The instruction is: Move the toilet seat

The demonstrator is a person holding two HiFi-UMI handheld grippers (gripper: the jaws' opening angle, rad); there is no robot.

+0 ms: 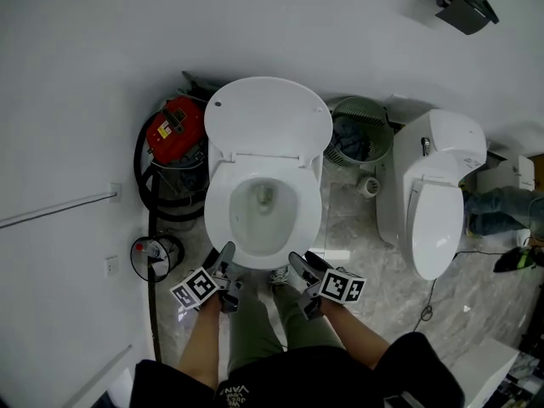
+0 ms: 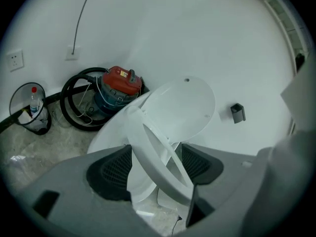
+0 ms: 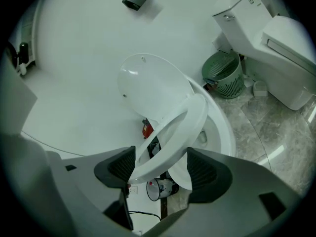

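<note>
White toilet bowl (image 3: 228, 141), its lid (image 1: 268, 117) upright against the wall. The toilet seat (image 2: 153, 152) sits tilted above the bowl's rim. Its front edge is clamped in the left tongs (image 2: 156, 163) and the right tongs (image 3: 160, 168), both spread wide around it.

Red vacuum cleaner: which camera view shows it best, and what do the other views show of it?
The left gripper view: the red vacuum cleaner stands nearly whole beside its coiled black hose. The head view shows only its top from above. The right gripper view shows just a red sliver through the toilet seat.
</note>
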